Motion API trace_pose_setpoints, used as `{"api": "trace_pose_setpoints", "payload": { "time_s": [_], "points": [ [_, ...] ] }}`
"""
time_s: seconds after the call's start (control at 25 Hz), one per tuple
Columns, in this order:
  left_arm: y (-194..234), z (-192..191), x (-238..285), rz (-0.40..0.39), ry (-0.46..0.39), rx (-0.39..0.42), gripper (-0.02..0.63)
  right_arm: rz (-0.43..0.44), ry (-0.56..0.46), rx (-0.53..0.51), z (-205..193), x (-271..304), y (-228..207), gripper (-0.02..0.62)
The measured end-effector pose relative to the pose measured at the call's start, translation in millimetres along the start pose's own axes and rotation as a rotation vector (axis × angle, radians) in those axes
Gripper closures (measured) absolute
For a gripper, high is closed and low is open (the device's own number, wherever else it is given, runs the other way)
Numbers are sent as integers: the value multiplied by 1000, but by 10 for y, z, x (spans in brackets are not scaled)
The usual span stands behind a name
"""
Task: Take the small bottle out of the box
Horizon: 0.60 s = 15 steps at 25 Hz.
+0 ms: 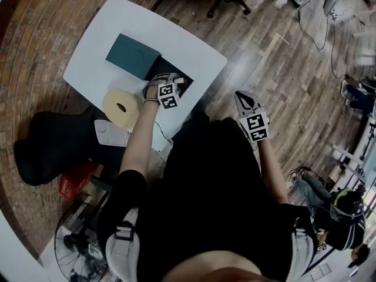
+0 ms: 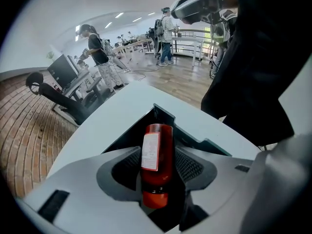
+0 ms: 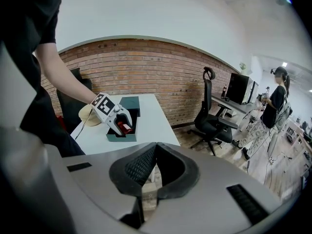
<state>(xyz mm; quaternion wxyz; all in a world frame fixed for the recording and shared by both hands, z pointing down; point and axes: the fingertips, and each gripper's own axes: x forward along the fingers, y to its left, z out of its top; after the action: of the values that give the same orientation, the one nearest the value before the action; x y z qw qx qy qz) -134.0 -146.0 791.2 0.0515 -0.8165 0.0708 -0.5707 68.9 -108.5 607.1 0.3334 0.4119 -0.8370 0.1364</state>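
Grey jaws of the left gripper (image 2: pixel 159 156) stand apart on both sides of the small bottle (image 2: pixel 157 145), at the lower centre of its view. The bottle lies in the box (image 2: pixel 192 136), long axis along the jaws. The right gripper (image 3: pixel 155 147), jaws together and empty, hangs well apart.

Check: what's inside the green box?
In the green box, a small bottle, red with white label, sits between the fingers of the left gripper. Bottle and fingers cover the box floor.
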Motion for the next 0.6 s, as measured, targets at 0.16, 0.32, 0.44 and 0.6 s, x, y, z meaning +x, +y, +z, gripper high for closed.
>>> {"api": "trace_pose_setpoints", "payload": {
  "time_s": [0.16,0.32,0.44,0.6],
  "points": [
    [13,-22,-9,2,15,8,383,12,-7,-2,34,47,36,597],
    [3,9,-15,4,19,-14,383,22,-13,-12,59,45,52,597],
    [-34,26,-24,1,15,-31,383,26,-21,-18,86,54,70,597],
    [-22,58,-80,17,5,-42,383,30,-30,-24,131,72,74,597]
  ]
}}
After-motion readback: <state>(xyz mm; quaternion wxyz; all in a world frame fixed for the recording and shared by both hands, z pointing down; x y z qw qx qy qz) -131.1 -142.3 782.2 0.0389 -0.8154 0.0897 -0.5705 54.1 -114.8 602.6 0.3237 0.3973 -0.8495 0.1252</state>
